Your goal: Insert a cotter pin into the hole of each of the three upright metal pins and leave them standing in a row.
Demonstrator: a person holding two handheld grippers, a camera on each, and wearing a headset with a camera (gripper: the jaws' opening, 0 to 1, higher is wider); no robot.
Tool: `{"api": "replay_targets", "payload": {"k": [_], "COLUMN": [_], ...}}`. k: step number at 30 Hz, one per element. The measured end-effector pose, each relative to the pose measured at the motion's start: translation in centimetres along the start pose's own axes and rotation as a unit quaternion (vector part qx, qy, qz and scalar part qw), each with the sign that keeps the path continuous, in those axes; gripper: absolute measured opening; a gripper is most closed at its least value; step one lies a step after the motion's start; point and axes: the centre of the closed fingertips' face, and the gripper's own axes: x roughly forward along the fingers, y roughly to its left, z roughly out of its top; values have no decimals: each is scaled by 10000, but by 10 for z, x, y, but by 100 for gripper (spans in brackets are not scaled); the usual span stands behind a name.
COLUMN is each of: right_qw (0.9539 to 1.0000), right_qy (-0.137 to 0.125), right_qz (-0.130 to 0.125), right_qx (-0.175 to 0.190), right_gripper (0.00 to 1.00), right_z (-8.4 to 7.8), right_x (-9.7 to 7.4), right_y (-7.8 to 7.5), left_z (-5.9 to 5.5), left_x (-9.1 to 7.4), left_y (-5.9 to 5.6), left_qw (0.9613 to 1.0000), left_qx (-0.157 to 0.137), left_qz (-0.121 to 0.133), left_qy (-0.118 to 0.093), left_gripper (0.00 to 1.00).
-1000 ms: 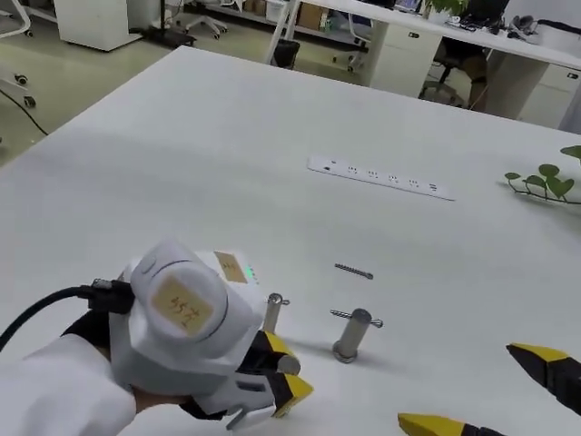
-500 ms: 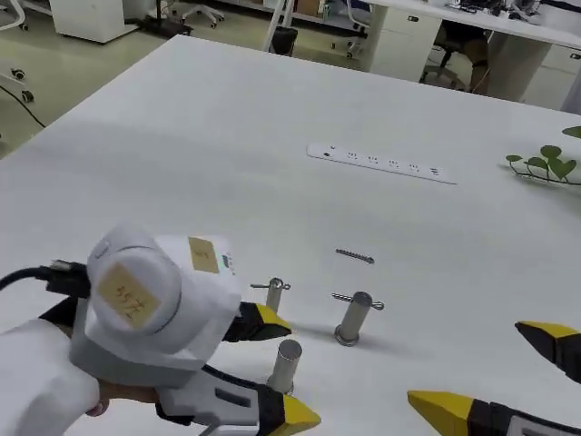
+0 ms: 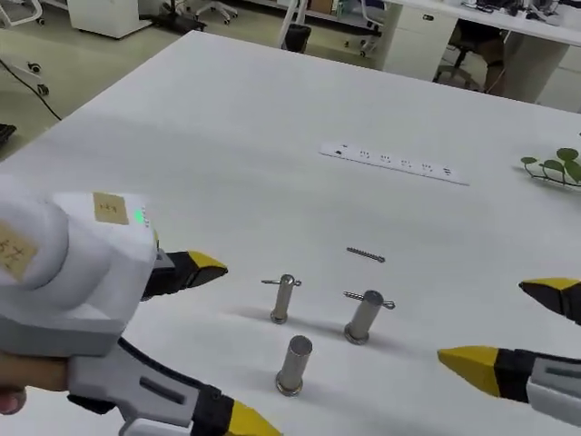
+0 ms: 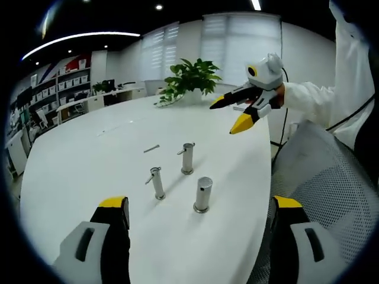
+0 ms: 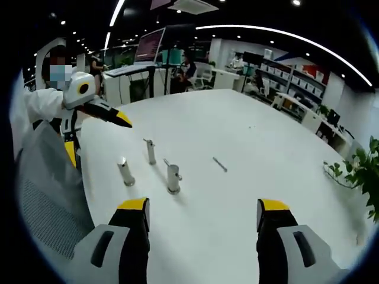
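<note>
Head view looks down on a white counter (image 3: 182, 154) where three upright metal pins stand. The left pin (image 3: 283, 302) has a cotter pin (image 3: 270, 282) through its head, and so does the right pin (image 3: 363, 320). The near pin (image 3: 294, 365) stands in front of the gap between them, out of line, with nothing through it. The loose cotter pin (image 3: 366, 255) lies flat on the counter just beyond the right pin, apart from everything, with a power strip (image 3: 395, 164) well behind it. The left claw (image 3: 236, 345) hovers above the counter beside the near pin, jaws spread wide and holding nothing. The right claw (image 3: 492, 322) hangs off to the other side, equally wide and equally empty. In the left gripper view the near pin sits between that claw's spread jaws but clear of both. The loose cotter pin looks like thin, light, springy wire, likely to skate on the smooth top or bend if pinched hard. The best hold is probably a light nip at its looped end, leaving the straight legs free to enter the hole. Which end is the loop is too small to tell. The near pin looks stiff and solid, but it stands on a narrow foot and could tip easily. It is best steadied low on the shaft, below where the hole should be, then nudged into line with its neighbours.
</note>
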Motion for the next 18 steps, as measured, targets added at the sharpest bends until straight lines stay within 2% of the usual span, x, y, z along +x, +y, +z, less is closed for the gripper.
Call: {"api": "replay_targets", "payload": {"k": [3, 4, 6, 9, 10, 12, 16, 17, 18], "right_qw": [9995, 9985, 9968, 9954, 9937, 9916, 9833, 9802, 9790], "right_qy": [190, 292, 342, 362, 432, 501, 760, 853, 883], "right_qz": [164, 190, 249, 443, 624, 714, 1021, 1117, 1161], "right_qx": [-210, -415, -676, -768, -829, -959, -1298, -1398, -1426], "right_gripper": [64, 61, 55, 47, 45, 40, 35, 34, 33], "right_z": [2, 3, 9, 18, 19, 22, 24, 23, 23], "right_x": [6, 10, 18, 32, 39, 48, 72, 77, 82], "right_y": [-7, -14, -22, -28, -27, -29, -30, -30, -30], "left_z": [-3, -3, -4, -3, -2, -1, 0, 1, 2], "left_x": [-3, -4, -6, -8, -9, -10, -14, -15, -16], "left_y": [1, 0, -1, -3, -3, -4, -4, -4, -3], "left_qw": [9999, 9998, 9997, 9993, 9991, 9990, 9987, 9983, 9979], "left_qx": [-132, -183, -220, -328, -374, -378, -430, -466, -522], "left_qz": [50, 69, 84, 111, 123, 142, 213, 235, 257], "left_qy": [-4, -22, -37, -116, -156, -169, -197, -244, -297], "left_gripper": [99, 99, 99, 99, 99, 99, 99, 99, 99]}}
